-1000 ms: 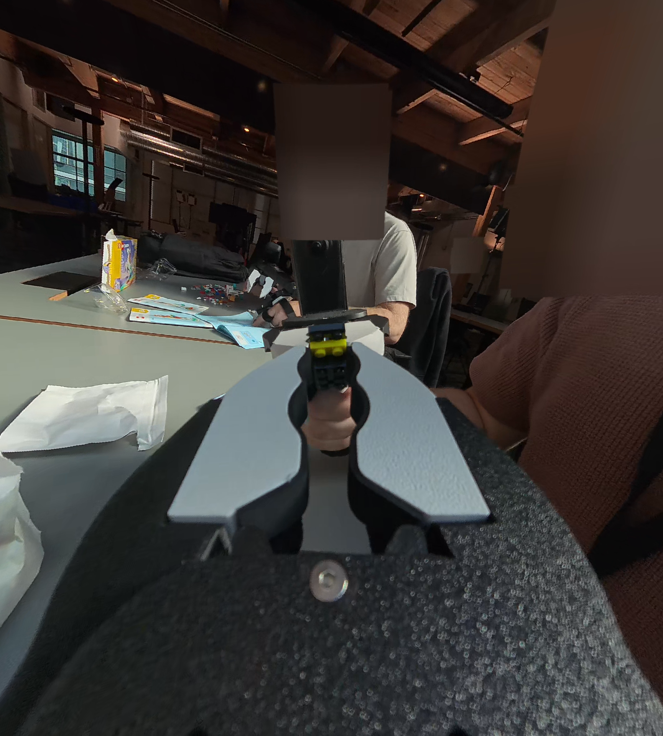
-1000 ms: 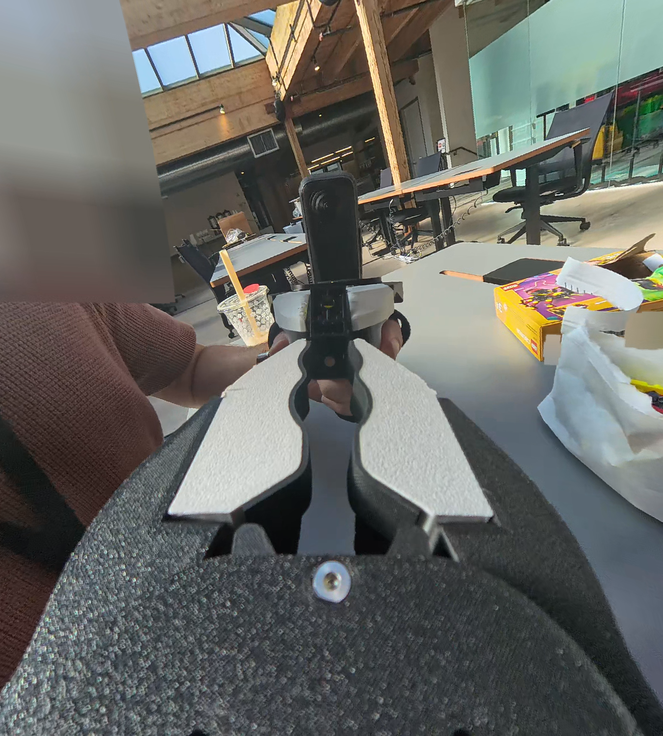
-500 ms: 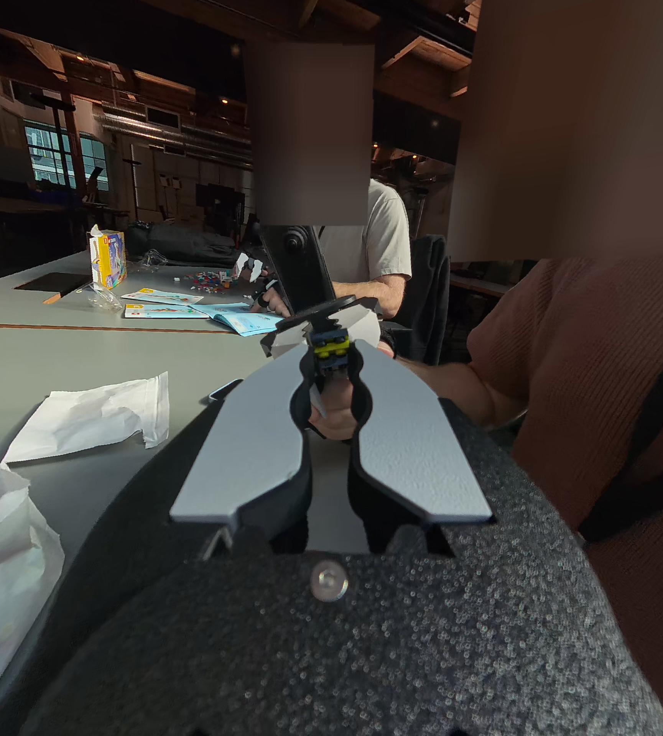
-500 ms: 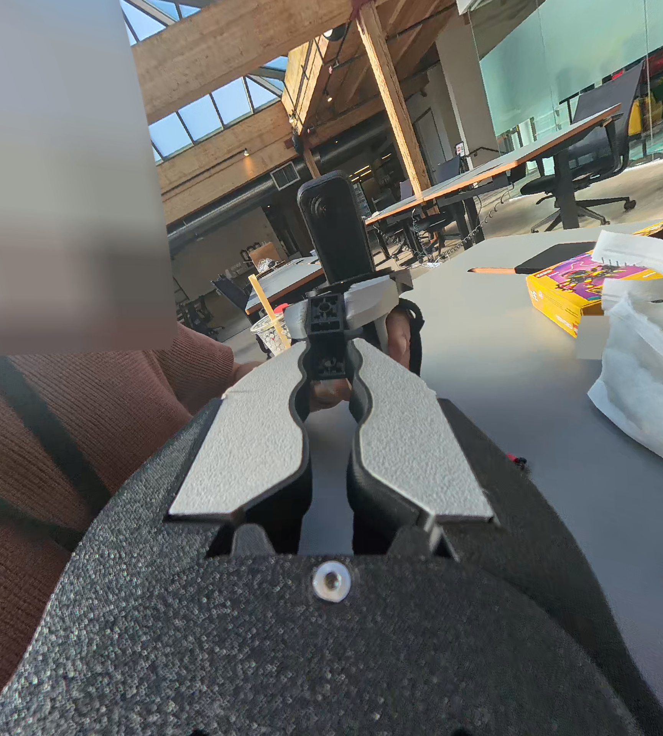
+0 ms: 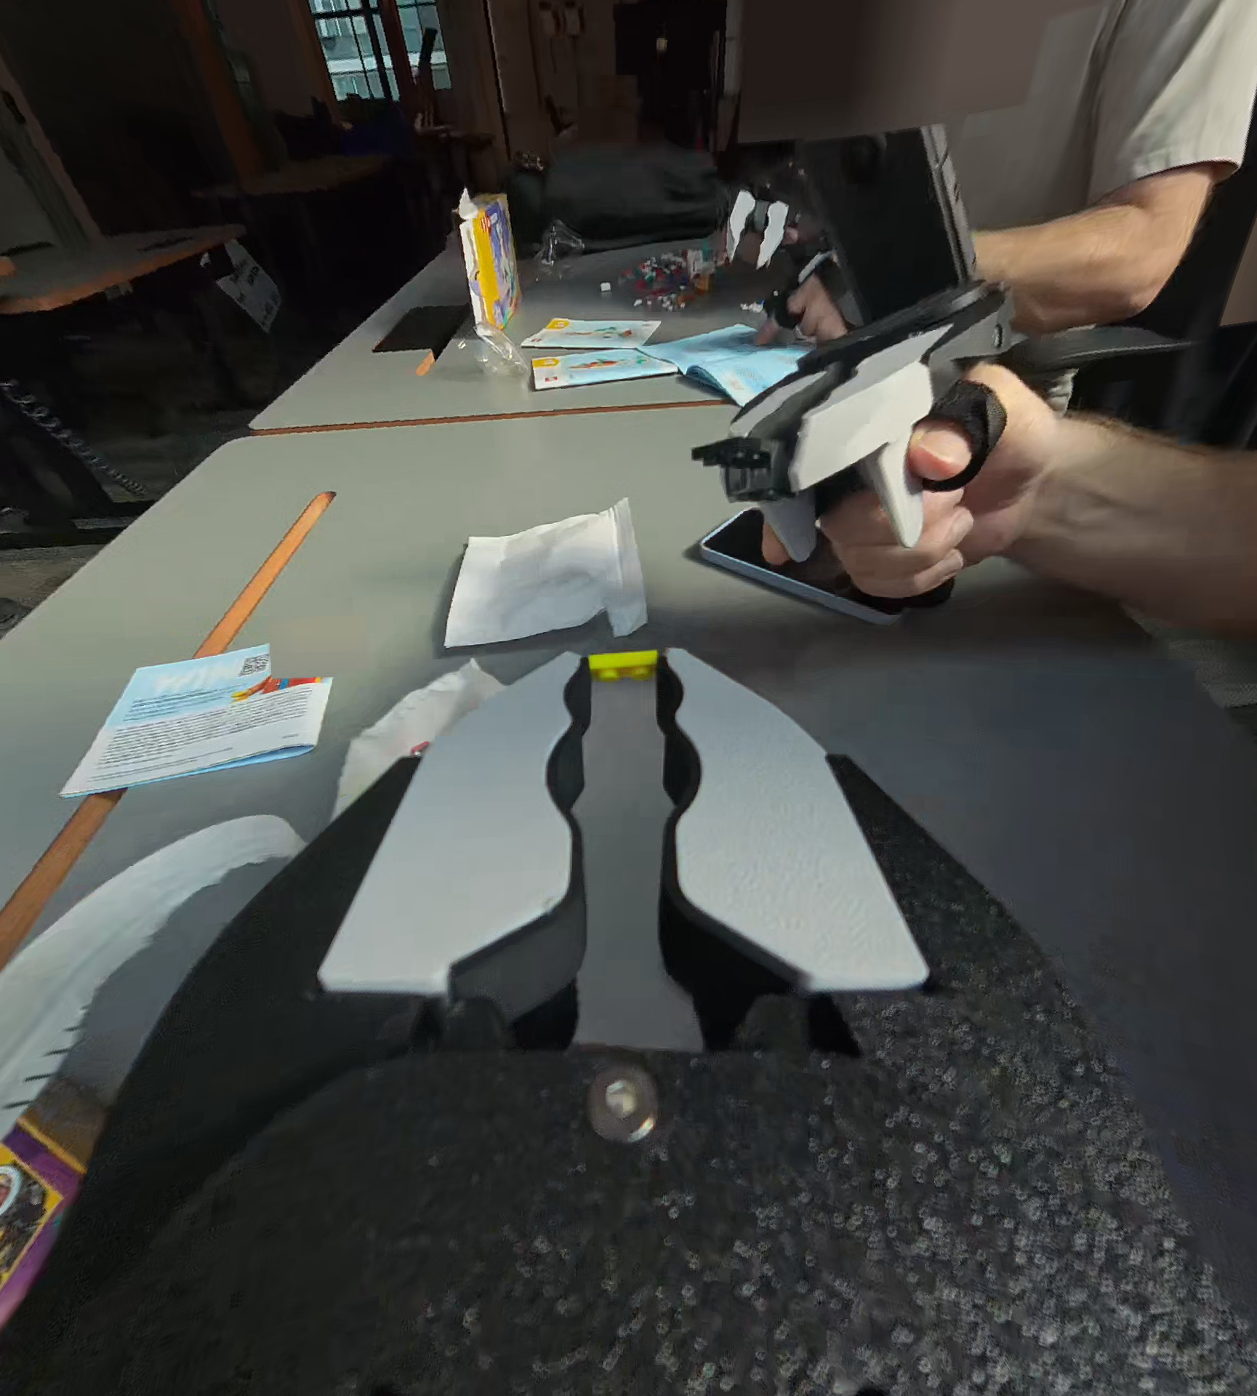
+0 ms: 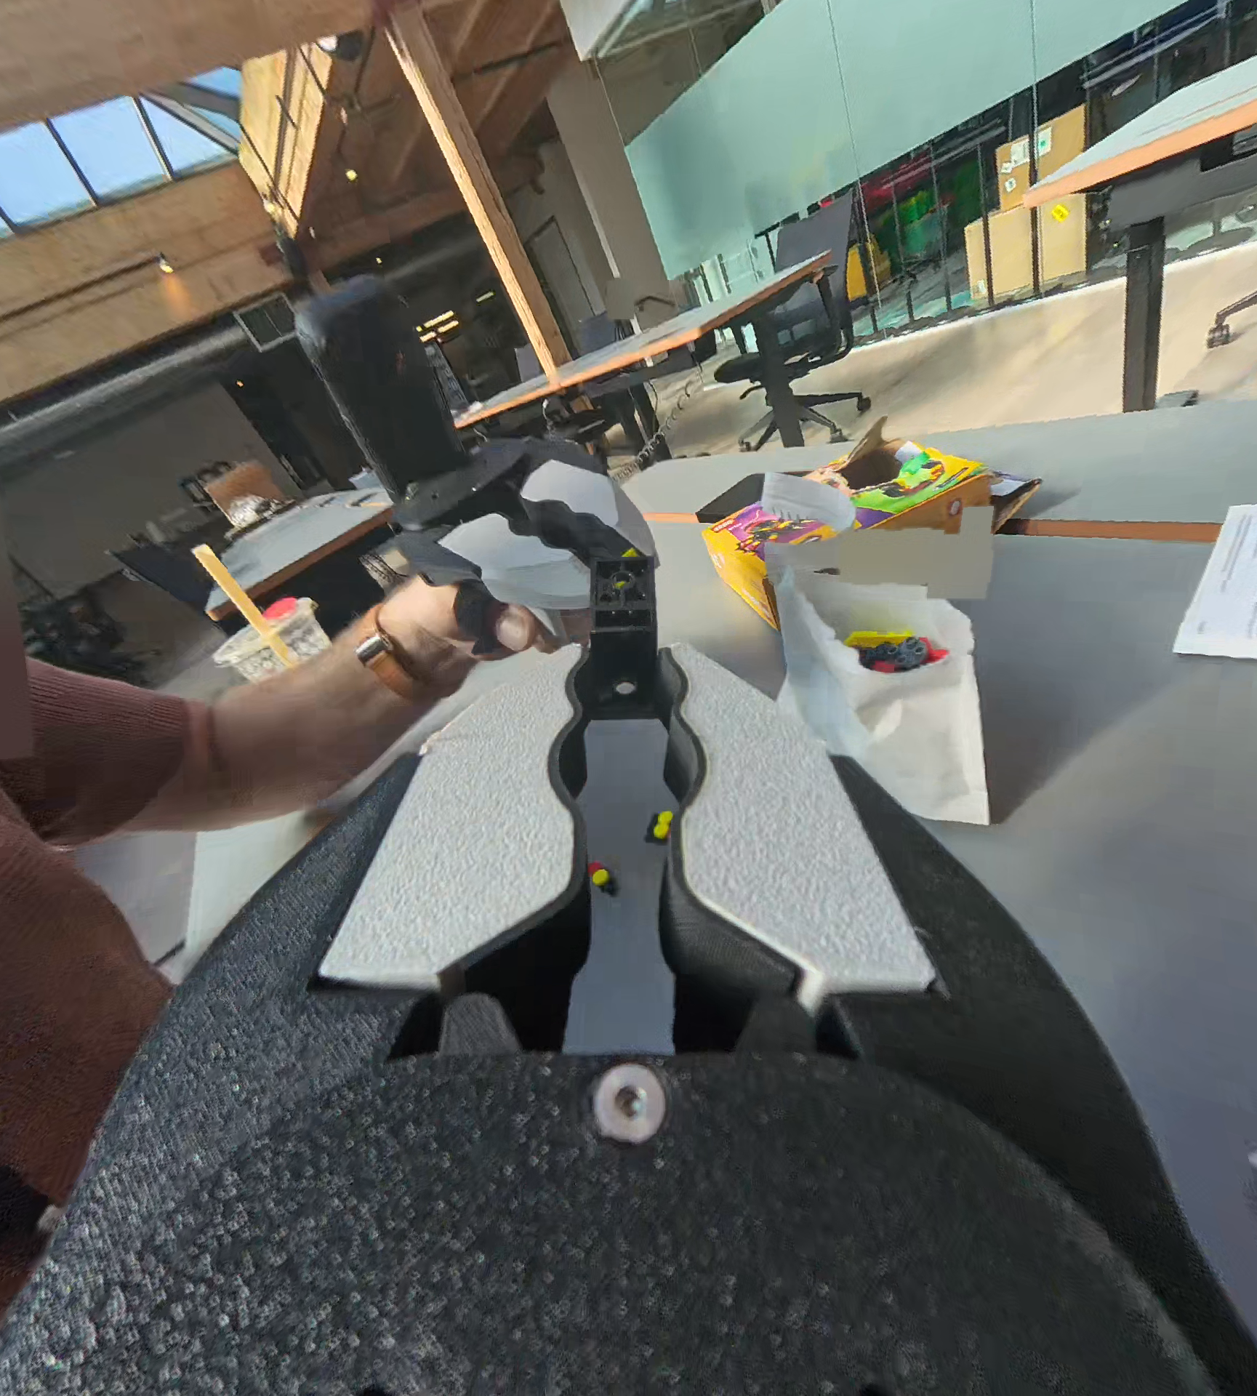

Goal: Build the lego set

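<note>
Black lego assembly [image 6: 621, 642]: narrow black stack of bricks, a square face with a round hole up top, a second hole lower down, a speck of yellow at its top edge. It stands upright between the right gripper [image 6: 621, 684] fingertips, which are clamped on its lower part. The left wrist view shows the same gripper [image 5: 750, 472] from the side, the dark piece [image 5: 735, 461] sticking out of its tip, held above the grey table [image 5: 353, 529].

Yellow lego plate [image 5: 623, 668]: small, flat, bright yellow, studs just visible. It sits between the left gripper [image 5: 621, 672] fingertips, pinched there, low over the table. In the right view that gripper [image 6: 614, 563] is blurred and just behind the black assembly.

Loose bits on the table below the right gripper: two tiny yellow-and-black pieces [image 6: 660, 825] and [image 6: 601, 876], seen through the gap between its fingers.

Around:
- open white paper bag [image 6: 889, 710] to the right, with yellow, black and red pieces inside
- yellow and purple lego box [image 6: 836, 514] behind the bag, flap open
- flat white bag [image 5: 546, 578] ahead of the left gripper
- blue and white leaflet [image 5: 210, 718] to its left
- phone [image 5: 806, 566] lying under the right hand [image 5: 927, 498]
- second person at the far table with booklets [image 5: 685, 359] and scattered bricks [image 5: 659, 276]
</note>
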Tool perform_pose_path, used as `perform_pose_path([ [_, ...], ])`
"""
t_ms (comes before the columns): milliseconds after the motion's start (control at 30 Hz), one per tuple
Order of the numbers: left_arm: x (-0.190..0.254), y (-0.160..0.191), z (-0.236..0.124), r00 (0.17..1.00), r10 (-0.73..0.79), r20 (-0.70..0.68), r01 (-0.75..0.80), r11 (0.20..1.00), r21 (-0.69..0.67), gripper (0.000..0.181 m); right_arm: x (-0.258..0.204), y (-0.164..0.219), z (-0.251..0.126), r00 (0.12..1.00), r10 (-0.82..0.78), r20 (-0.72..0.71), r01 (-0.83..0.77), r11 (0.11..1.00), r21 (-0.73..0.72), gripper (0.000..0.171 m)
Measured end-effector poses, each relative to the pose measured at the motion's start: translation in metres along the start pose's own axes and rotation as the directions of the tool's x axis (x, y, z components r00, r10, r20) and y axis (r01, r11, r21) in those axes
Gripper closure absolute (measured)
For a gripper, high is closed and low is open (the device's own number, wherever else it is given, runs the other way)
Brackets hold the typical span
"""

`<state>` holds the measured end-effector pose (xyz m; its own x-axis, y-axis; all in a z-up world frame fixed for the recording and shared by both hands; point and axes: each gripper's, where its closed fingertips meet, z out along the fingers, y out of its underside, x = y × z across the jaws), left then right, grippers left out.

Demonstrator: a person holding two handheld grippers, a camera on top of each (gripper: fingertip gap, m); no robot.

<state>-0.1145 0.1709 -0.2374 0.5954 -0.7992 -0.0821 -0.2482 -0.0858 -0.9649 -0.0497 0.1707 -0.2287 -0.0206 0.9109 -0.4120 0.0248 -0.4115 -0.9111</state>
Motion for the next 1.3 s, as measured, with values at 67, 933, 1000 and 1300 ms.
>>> perform_pose_path([
  [67, -0.027, -0.003, 0.005, 0.990, 0.138, 0.031, -0.133, 0.982, -0.134, 0.165, 0.034, -0.004, 0.015, 0.972, -0.191, -0.137, 0.165, 0.970, -0.178, 0.155],
  [933, -0.059, 0.027, -0.018, 0.979, 0.202, 0.025, -0.176, 0.902, -0.393, 0.153, 0.091, 0.016, 0.069, 0.884, -0.462, 0.070, 0.376, 0.617, -0.691, 0.146],
  [1000, -0.033, 0.035, -0.031, 0.987, 0.161, 0.017, -0.144, 0.923, -0.358, 0.153, 0.067, 0.010, 0.059, 0.882, -0.463, 0.087, 0.410, 0.664, -0.625, 0.146],
  [1300, 0.056, 0.132, -0.048, 0.999, -0.012, 0.032, 0.026, 0.858, -0.513, 0.154, 0.007, 0.129, 0.037, 0.866, -0.438, 0.243, 0.461, 0.505, -0.730, 0.154],
])
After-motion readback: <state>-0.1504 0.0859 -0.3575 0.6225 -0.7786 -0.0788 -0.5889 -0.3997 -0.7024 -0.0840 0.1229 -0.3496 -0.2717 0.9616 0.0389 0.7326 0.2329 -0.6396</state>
